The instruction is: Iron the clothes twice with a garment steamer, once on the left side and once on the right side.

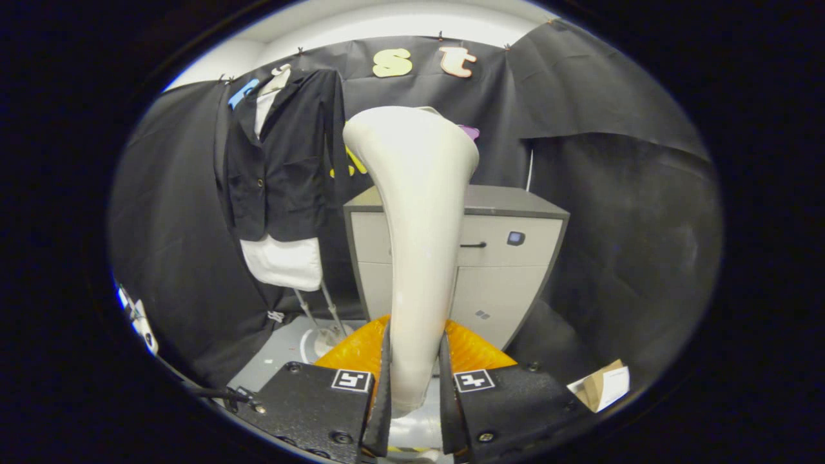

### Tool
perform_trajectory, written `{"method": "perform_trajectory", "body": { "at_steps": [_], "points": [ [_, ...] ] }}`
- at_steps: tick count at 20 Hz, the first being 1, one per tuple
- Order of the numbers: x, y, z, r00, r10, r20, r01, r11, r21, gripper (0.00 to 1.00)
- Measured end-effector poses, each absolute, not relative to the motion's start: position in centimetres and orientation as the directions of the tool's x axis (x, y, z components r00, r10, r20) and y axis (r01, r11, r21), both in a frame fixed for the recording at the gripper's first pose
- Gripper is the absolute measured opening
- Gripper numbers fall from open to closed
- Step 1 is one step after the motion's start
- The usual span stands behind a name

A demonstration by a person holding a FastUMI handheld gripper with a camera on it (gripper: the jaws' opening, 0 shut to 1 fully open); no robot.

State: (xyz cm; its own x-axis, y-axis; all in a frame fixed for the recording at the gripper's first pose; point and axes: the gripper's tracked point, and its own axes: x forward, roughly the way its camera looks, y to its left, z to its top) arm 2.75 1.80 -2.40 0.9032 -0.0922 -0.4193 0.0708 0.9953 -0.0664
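We are clamping the tool (416, 380) on the cream garment steamer (416, 225), both fingers pressing its handle. The black jacket (280, 161) is hanging at ten o'clock beyond it, left of the grey cabinet (509, 258).

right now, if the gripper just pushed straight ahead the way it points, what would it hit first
Probably the grey cabinet dead ahead. The gripper is shut on the steamer, whose head would lead. The black jacket hangs off to the side; depth is unclear.
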Motion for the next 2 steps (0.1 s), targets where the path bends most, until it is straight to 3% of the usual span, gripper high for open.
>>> {"method": "perform_trajectory", "body": {
  "at_steps": [2],
  "points": [
    [2.46,0.98,-2.29,0.904,-0.088,-0.418,0.065,0.996,-0.068,0.34]
  ]
}}
